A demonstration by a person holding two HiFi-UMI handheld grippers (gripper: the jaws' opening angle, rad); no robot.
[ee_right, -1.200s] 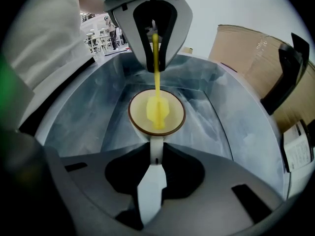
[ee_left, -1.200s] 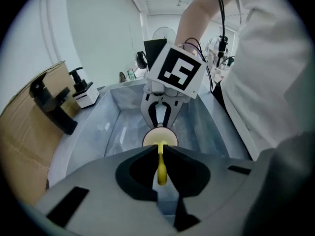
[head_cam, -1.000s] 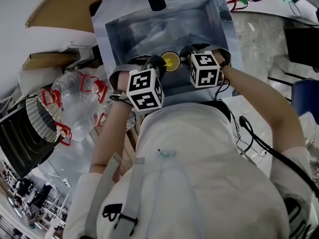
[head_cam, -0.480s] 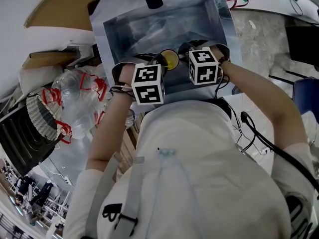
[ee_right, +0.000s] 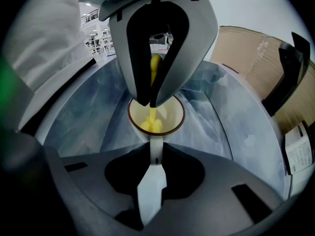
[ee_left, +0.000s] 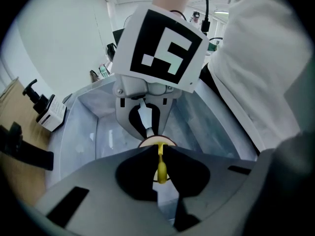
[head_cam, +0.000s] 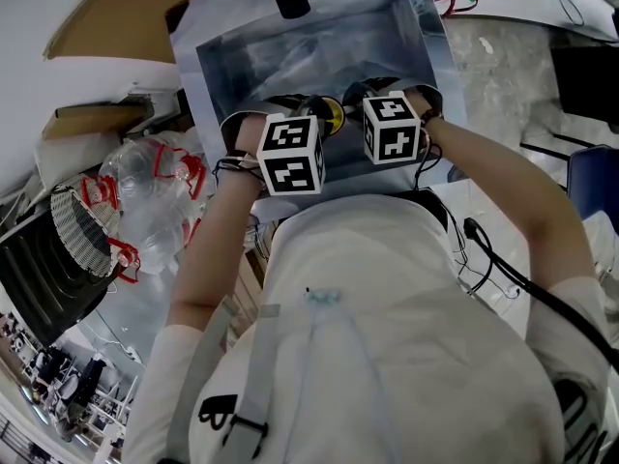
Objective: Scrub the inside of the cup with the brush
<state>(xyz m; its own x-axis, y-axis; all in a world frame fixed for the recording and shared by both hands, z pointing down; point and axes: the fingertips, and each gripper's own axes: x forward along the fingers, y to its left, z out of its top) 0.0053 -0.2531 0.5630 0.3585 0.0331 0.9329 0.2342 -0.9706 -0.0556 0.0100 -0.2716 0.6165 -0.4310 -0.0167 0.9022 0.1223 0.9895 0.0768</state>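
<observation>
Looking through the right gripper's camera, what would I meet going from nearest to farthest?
The right gripper shut on the white handle → cup with the brush head inside → left gripper holding that brush → sink wall.

Beside the sink point(head_cam: 319, 42) lies clear plastic point(head_cam: 155, 193) (red-trimmed).

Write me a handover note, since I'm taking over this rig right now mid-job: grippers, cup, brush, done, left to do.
Grippers: left gripper shut on the yellow brush by its handle, head down inside the cup; right gripper shut on the cup's white handle, holding it over the sink.
Done: brush is in the cup.
Left: scrub the inner wall; cleanliness can't be judged.
</observation>
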